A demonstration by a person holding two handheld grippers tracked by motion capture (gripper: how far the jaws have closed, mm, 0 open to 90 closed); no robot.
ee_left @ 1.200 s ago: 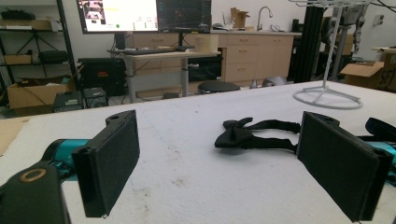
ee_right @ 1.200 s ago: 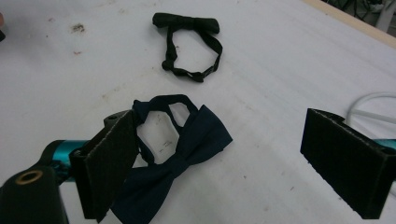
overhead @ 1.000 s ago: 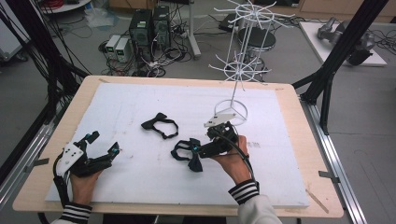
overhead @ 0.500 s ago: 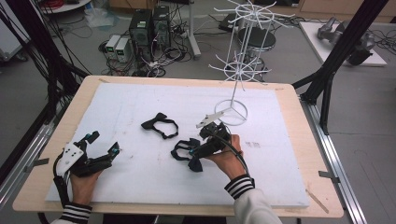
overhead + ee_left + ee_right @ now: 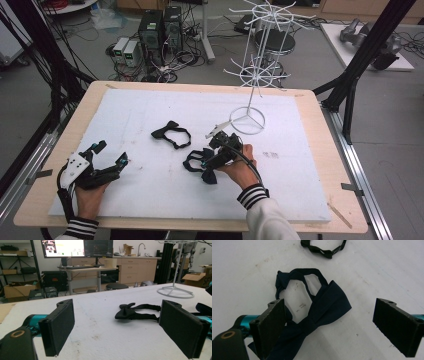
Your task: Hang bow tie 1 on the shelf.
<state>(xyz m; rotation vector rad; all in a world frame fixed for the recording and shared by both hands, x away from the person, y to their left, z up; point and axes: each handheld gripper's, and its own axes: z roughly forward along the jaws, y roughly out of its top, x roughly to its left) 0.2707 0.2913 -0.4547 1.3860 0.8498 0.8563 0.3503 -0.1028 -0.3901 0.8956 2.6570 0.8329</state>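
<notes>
Two bow ties lie on our worktop (image 5: 150,107). Our right gripper (image 5: 329,322) has come down over the navy bow tie (image 5: 322,310), fingers apart around it, ready to clamp; our left gripper (image 5: 97,162) rests open.

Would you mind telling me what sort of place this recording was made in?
Most likely a robotics or research lab, not a home: desktop computers and tangled cables on the floor, large monitors on a workbench, and a black metal frame around the foam-covered table.
</notes>
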